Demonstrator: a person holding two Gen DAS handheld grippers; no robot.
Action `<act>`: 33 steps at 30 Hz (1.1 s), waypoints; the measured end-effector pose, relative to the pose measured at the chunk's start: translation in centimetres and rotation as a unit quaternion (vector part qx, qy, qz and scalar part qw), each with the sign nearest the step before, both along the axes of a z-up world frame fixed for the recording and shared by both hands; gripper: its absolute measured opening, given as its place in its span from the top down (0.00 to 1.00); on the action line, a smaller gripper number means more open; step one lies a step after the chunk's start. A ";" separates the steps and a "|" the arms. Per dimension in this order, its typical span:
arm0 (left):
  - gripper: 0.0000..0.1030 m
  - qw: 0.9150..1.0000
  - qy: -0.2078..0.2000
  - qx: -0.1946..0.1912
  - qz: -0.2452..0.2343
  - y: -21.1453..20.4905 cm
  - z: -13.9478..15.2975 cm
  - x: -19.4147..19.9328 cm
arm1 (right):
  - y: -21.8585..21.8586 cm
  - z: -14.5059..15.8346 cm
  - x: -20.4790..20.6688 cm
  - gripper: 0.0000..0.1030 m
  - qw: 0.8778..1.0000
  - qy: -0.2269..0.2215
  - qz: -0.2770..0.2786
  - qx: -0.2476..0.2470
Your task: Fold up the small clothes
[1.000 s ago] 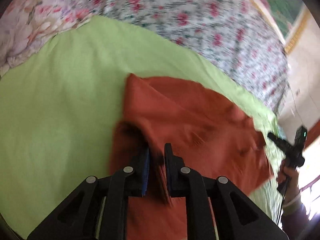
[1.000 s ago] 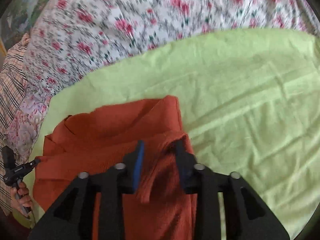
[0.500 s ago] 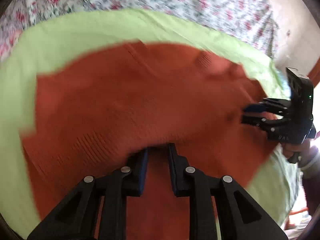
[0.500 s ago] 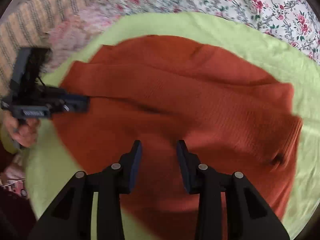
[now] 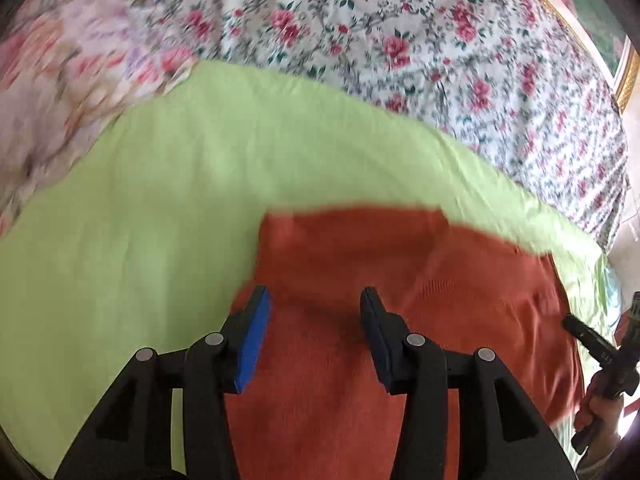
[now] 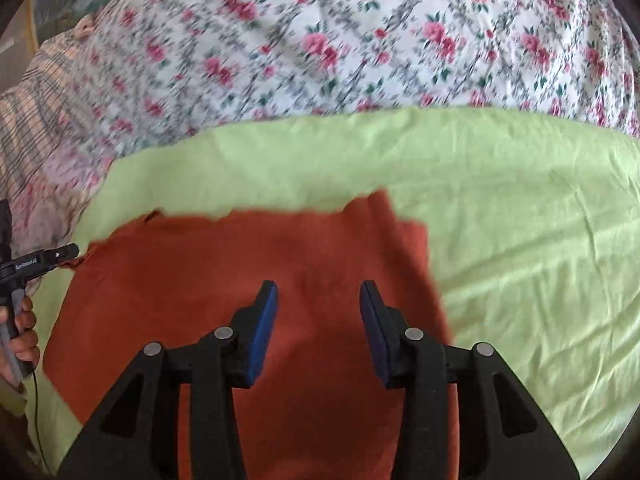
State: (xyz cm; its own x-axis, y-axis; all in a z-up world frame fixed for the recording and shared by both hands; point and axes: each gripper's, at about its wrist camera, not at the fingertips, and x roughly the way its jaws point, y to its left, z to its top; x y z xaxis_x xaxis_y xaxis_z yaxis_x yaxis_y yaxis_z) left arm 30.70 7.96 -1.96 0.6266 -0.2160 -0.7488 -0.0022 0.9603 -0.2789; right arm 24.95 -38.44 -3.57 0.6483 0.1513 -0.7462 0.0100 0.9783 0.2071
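rust-red garment (image 5: 400, 280) flat on green sheet (image 5: 160, 200), under and ahead of both claws | left gripper (image 5: 316, 312) opening, gripping nothing | right gripper (image 6: 318, 304) opening, gripping nothing

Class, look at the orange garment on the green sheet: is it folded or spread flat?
Folded. The orange garment shows a layer doubled over at its far right corner.

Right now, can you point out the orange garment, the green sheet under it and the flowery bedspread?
orange garment (image 6: 248, 276): right wrist view, on its flat middle.
green sheet (image 6: 520, 208): right wrist view, on a bare stretch right of the garment.
flowery bedspread (image 5: 420, 28): left wrist view, on its printed surface beyond the sheet.
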 end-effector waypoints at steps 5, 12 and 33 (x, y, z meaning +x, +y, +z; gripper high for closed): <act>0.53 0.999 0.019 -0.043 0.018 1.1 -1.6 -7.8 | 2.9 -1.8 -4.4 0.56 0.999 0.019 0.028 0.039; 0.45 0.998 0.035 -0.015 -0.043 -2.1 -1.8 -6.7 | 7.6 -2.8 -9.1 0.53 0.992 0.030 0.055 0.107; 0.33 0.996 0.067 -0.057 0.013 -1.2 -3.9 -16.0 | 12.0 -2.6 -12.8 0.41 0.987 0.037 0.089 0.131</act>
State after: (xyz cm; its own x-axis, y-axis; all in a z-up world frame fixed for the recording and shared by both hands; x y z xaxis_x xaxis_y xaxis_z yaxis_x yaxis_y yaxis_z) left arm 14.75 6.76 -5.86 0.5284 -0.2894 -0.7981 -0.0717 0.9215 -0.3817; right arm 12.20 -26.44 -6.16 0.5386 0.4516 -0.7113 -0.1327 0.8791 0.4577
